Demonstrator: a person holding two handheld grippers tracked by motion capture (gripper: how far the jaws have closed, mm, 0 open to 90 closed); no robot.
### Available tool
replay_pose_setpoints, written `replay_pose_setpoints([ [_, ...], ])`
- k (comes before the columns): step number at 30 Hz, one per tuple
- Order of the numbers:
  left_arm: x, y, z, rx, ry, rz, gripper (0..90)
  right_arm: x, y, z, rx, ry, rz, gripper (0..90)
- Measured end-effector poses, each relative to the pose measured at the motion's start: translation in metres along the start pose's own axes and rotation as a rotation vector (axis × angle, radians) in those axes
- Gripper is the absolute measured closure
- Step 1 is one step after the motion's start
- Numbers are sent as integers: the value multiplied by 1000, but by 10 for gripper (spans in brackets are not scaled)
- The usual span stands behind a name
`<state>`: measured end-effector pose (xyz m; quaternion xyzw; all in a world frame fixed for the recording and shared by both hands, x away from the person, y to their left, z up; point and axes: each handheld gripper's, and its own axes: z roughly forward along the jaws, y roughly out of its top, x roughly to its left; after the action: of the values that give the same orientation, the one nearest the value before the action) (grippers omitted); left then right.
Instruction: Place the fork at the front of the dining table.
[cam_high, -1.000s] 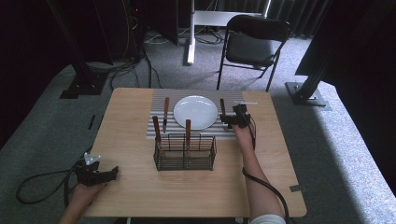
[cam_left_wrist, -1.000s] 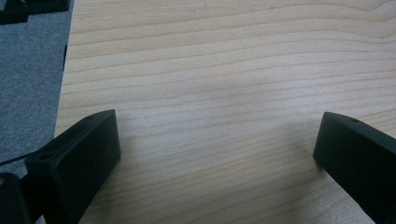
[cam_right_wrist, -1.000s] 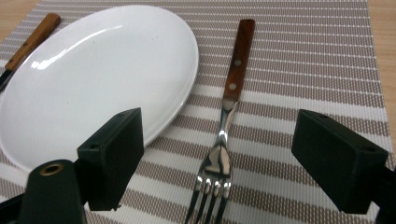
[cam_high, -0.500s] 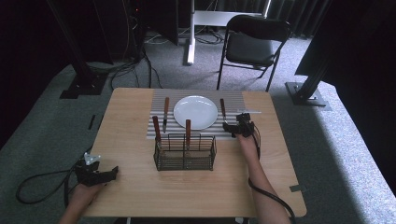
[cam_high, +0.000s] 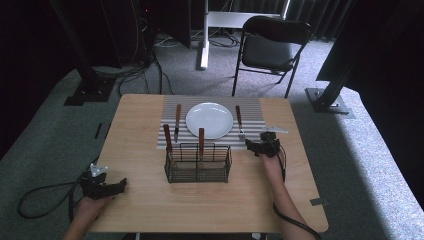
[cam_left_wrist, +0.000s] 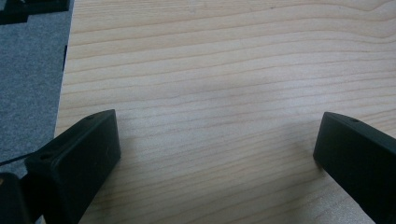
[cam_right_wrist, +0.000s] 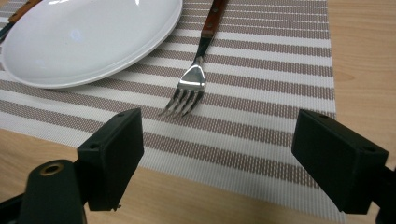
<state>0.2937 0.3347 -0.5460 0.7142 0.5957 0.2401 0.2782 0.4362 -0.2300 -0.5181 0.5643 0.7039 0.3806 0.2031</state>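
Wooden-handled fork (cam_right_wrist: 198, 63) lies lengthwise just ahead of your right gripper (cam_right_wrist: 217, 154), jaws wide, tines toward you.

Bare placemat (cam_right_wrist: 261, 140) between right tool (cam_right_wrist: 219, 149) and fork (cam_right_wrist: 187, 91), nothing between.

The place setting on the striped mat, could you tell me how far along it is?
Done: the fork lies right of the plate, a utensil left of it. In hand: nothing; the right gripper is open near the fork, the left gripper open over bare table. Left: two handles stand in the wire basket.
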Motion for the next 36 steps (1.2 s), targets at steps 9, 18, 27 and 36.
replay_pose_setpoints([
  [9, 0, 0, 0, 0, 0, 0, 3, 5, -21, -13, -16, -24, -17, 159],
  [18, 0, 0, 0, 0, 0, 0, 4, 6, -40, -32, -32, -49, -26, 159],
  [27, 0, 0, 0, 0, 0, 0, 4, -1, -58, -50, -41, -83, -17, 158],
  [36, 0, 0, 0, 0, 0, 0, 4, -4, -78, -70, -65, -133, -33, 145],
])
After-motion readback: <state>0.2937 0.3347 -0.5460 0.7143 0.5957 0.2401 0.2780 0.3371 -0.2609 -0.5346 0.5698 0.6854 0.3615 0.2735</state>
